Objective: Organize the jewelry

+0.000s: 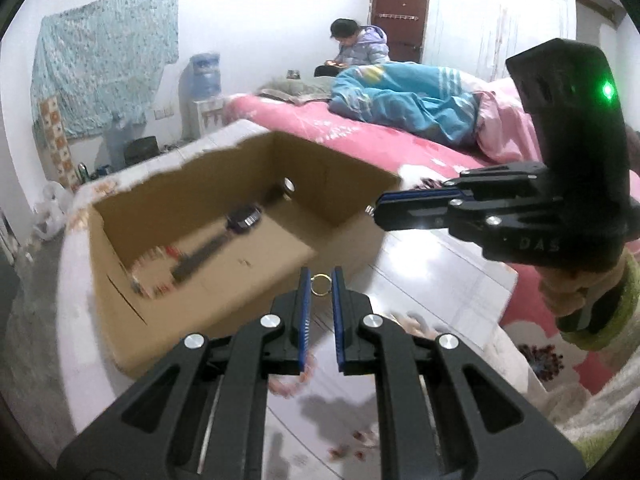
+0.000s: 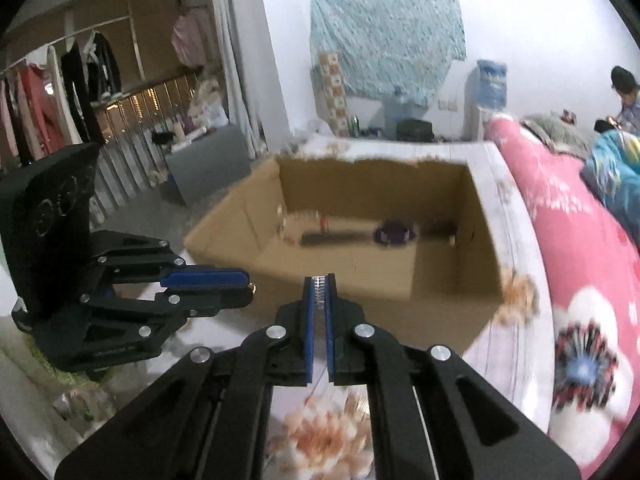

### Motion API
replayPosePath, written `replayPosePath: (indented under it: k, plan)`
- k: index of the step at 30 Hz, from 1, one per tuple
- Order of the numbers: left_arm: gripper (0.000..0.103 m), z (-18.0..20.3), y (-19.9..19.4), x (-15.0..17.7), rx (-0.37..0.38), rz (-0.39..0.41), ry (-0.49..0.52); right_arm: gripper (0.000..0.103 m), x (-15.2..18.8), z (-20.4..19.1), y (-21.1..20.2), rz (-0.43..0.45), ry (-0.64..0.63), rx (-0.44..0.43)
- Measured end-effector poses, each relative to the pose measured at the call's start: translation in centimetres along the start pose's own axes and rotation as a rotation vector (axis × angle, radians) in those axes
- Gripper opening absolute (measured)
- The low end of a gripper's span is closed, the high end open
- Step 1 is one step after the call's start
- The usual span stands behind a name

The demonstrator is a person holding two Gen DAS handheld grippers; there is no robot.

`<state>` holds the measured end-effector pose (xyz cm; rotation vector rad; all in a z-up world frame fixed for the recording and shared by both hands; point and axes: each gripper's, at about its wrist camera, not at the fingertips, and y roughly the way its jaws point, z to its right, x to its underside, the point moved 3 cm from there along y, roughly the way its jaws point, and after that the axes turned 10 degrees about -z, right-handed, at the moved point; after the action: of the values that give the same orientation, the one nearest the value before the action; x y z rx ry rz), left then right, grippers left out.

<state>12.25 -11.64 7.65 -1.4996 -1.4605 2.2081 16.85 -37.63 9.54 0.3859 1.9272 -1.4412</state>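
My left gripper (image 1: 321, 280) is shut on a small gold ring (image 1: 321, 285), held upright between its blue pads above the table. My right gripper (image 2: 319, 280) is shut on a silver studded ring (image 2: 319, 292). Each gripper shows in the other's view: the right gripper (image 1: 375, 209) at the right, the left gripper (image 2: 249, 282) at the left. Both hang just in front of an open cardboard box (image 1: 180, 320) (image 2: 228, 224). In the box lie a dark-strapped watch with a purple face (image 1: 243, 219) (image 2: 394, 234) and a beaded bracelet (image 1: 150, 280).
The box stands on a table with a glossy floral cover (image 1: 424, 276) (image 2: 320, 436). A pink bead bracelet (image 1: 290, 384) lies under my left gripper. A bed with pink sheets (image 1: 360, 132) is to the right, and a person (image 1: 360, 46) sits beyond it. Clothes (image 2: 80, 76) hang at the left.
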Motion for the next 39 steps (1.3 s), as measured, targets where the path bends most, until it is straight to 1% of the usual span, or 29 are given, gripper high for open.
replayPosePath:
  k: [3, 5, 6, 8, 10, 11, 13, 17, 19, 22, 24, 31, 34, 37, 39]
  plan:
    - [0.009, -1.9, 1.3, -2.0, 0.014, -0.037, -0.035, 0.005, -2.2, 1.4, 1.1, -0.022, 0.016, -0.035]
    - [0.009, -3.6, 3.4, -3.3, 0.044, -0.105, -0.101, 0.005, -3.7, 3.0, 2.8, -0.075, 0.046, -0.075]
    - [0.009, -4.1, 4.2, -3.6, 0.059, -0.130, -0.127, 0.005, -4.4, 4.0, 4.2, -0.120, 0.066, -0.088]
    - [0.009, -5.9, 6.7, -4.2, 0.095, -0.208, -0.205, 0.005, -5.3, 5.4, 6.1, -0.187, 0.098, -0.111]
    - [0.009, -7.1, 8.5, -4.3, 0.131, -0.262, -0.267, 0.005, -6.0, 6.4, 7.9, -0.243, 0.118, -0.124]
    - [0.009, -7.7, 9.5, -4.5, 0.145, -0.292, -0.297, 0.005, -6.2, 7.0, 8.6, -0.268, 0.132, -0.127]
    - [0.009, -8.3, 10.7, -4.4, 0.155, -0.327, -0.330, 0.005, -6.6, 7.8, 10.0, -0.310, 0.139, -0.121]
    - [0.009, -9.2, 12.7, -4.4, 0.183, -0.393, -0.394, 0.005, -6.8, 8.5, 12.0, -0.352, 0.137, -0.093]
    - [0.009, -9.3, 13.2, -4.4, 0.198, -0.408, -0.421, 0.005, -6.9, 8.8, 12.5, -0.362, 0.138, -0.079]
    - [0.011, -9.5, 13.4, -4.6, 0.210, -0.411, -0.443, 0.005, -7.0, 9.2, 12.8, -0.361, 0.141, -0.070]
    - [0.017, -9.7, 13.6, -4.5, 0.200, -0.423, -0.454, 0.006, -7.1, 9.3, 12.8, -0.359, 0.143, -0.069]
    - [0.017, -9.8, 13.1, -4.7, 0.197, -0.402, -0.465, 0.006, -7.5, 9.5, 11.9, -0.329, 0.141, -0.053]
    - [0.017, -10.0, 12.3, -4.9, 0.188, -0.367, -0.457, 0.006, -7.9, 9.6, 11.1, -0.295, 0.139, -0.051]
    - [0.017, -9.8, 10.8, -5.4, 0.184, -0.296, -0.432, 0.006, -8.1, 9.6, 9.7, -0.249, 0.140, -0.058]
    - [0.018, -9.4, 9.3, -5.6, 0.167, -0.242, -0.400, 0.006, -8.0, 9.5, 8.0, -0.202, 0.141, -0.062]
